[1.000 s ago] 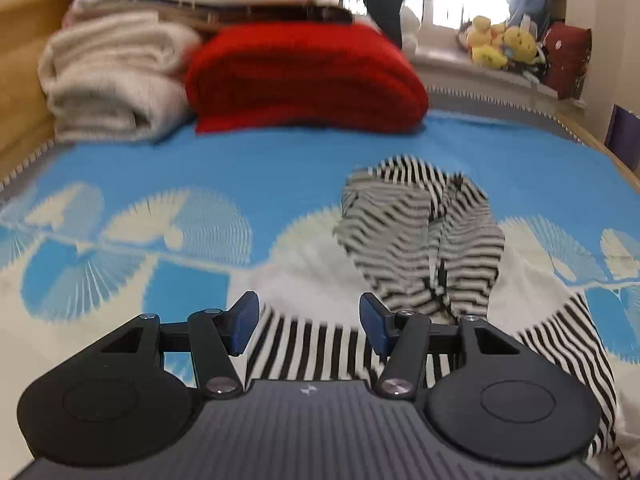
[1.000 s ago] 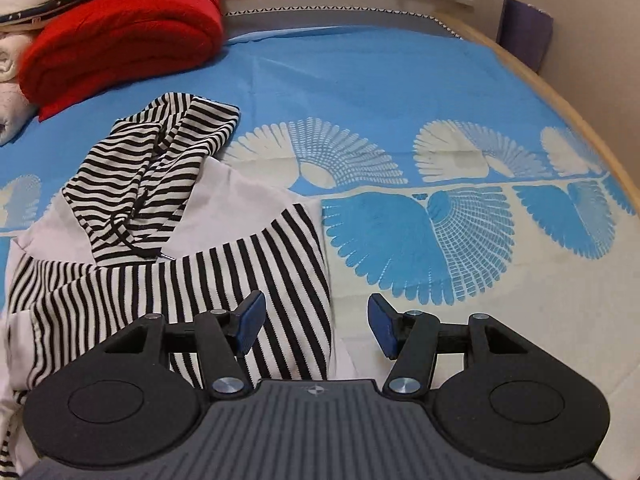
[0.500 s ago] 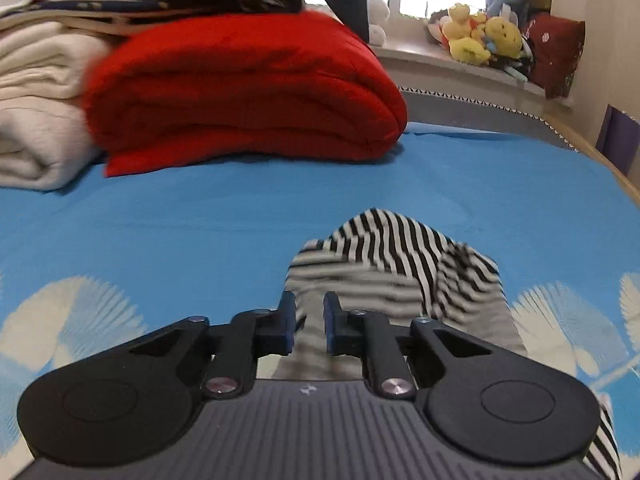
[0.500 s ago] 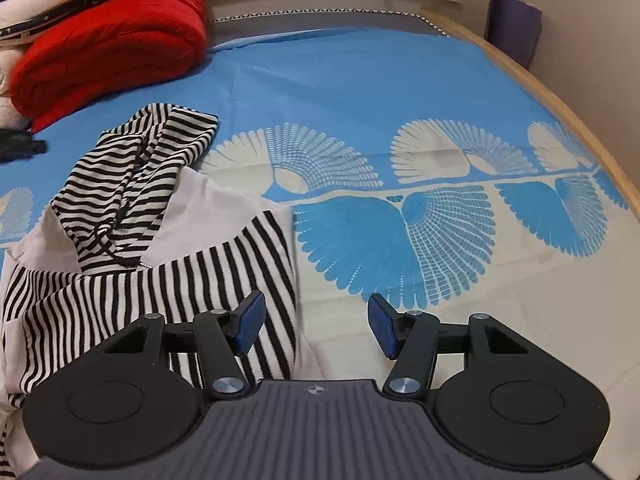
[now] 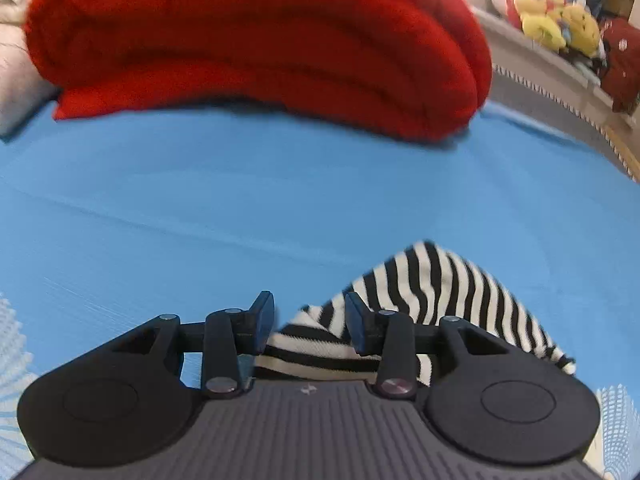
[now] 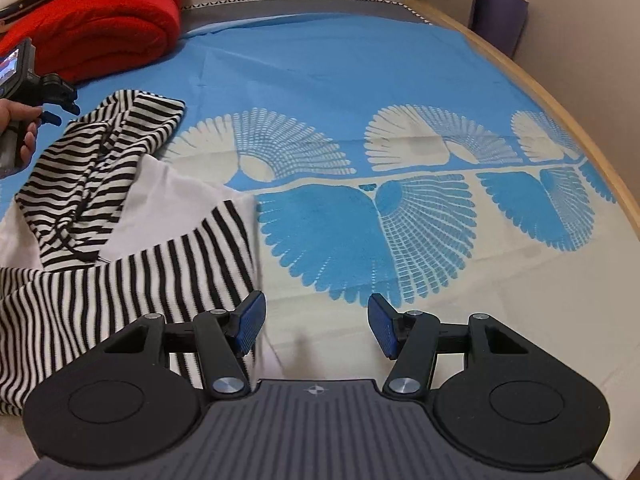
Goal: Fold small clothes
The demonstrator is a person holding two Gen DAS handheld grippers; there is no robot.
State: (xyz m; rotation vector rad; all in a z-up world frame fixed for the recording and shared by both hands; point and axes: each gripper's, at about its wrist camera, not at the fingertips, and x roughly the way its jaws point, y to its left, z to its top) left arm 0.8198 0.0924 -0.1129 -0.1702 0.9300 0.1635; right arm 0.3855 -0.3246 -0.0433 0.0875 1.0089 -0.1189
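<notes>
A black-and-white striped hoodie (image 6: pixel 120 264) with a white panel lies spread on the blue patterned bedspread (image 6: pixel 360 80). Its hood (image 5: pixel 432 292) points toward the red blanket. My left gripper (image 5: pixel 309 320) hovers low over the hood's tip. Its jaws are opening, and striped cloth lies beneath and between them, but the pads do not press on it. In the right wrist view the left gripper (image 6: pixel 52 108) shows at the left edge, held in a hand. My right gripper (image 6: pixel 316 324) stands open above the bedspread, just right of the hoodie's striped edge, with nothing between its fingers.
A folded red blanket (image 5: pixel 260 40) lies close beyond the hood, with cream towels (image 5: pixel 16 80) to its left. Plush toys (image 5: pixel 552 24) sit on a ledge at the far right. The bed's wooden rim (image 6: pixel 580 140) curves along the right side.
The left gripper travelled forward along the hoodie to the hood's tip near the red blanket; its jaws narrowed almost shut, then widened again. The right gripper drifted only slightly.
</notes>
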